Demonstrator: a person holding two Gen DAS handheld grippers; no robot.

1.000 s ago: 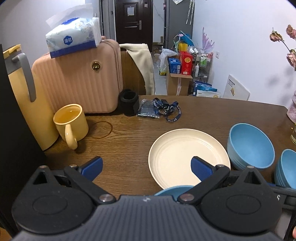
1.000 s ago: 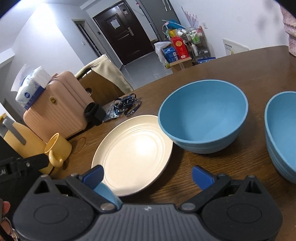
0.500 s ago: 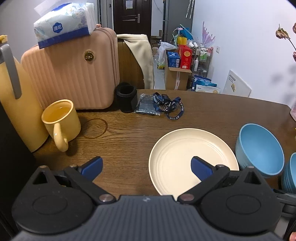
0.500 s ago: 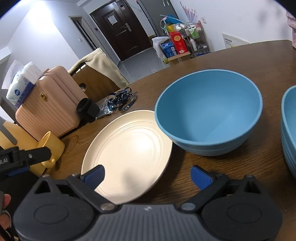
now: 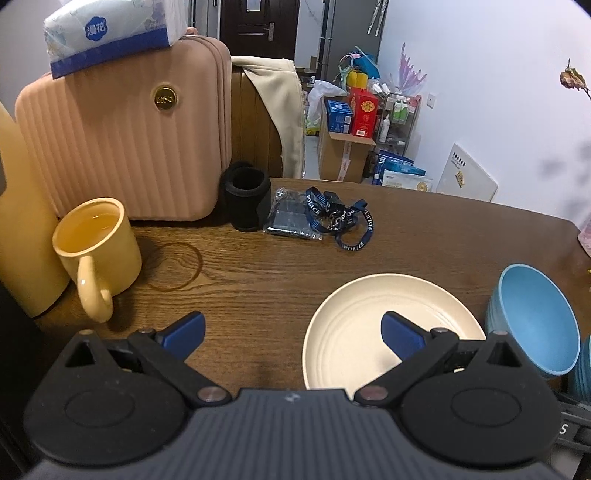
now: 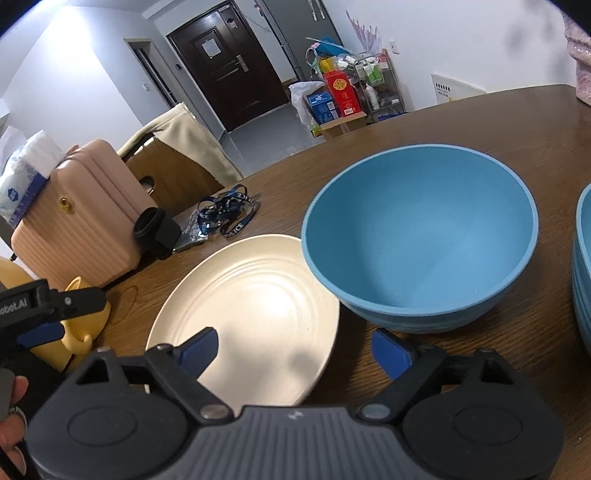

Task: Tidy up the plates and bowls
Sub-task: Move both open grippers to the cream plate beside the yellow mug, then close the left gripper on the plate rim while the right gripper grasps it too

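A cream plate (image 5: pixel 362 325) lies on the brown table (image 5: pixel 280 266); it also shows in the right wrist view (image 6: pixel 255 310). A blue bowl (image 5: pixel 532 317) stands right of the plate and fills the right wrist view (image 6: pixel 421 236). A second stack of blue bowls (image 6: pixel 583 266) sits at the far right edge. My left gripper (image 5: pixel 291 332) is open and empty, its right finger over the plate's near part. My right gripper (image 6: pixel 295 349) is open and empty, over the plate's near right rim, just before the bowl. The left gripper (image 6: pixel 48 310) shows at the left of the right wrist view.
A yellow mug (image 5: pixel 98 251) with liquid, a yellow jug (image 5: pixel 22 236), a pink suitcase (image 5: pixel 125 147) with a tissue pack (image 5: pixel 110 29), a black cup (image 5: pixel 245 201) and a blue lanyard on a pouch (image 5: pixel 325 218) stand at the table's far left and back.
The left gripper has drawn back and left, so the plate and bowl sit further right in its view. The right gripper has moved closer to the blue bowl. Both stay open.
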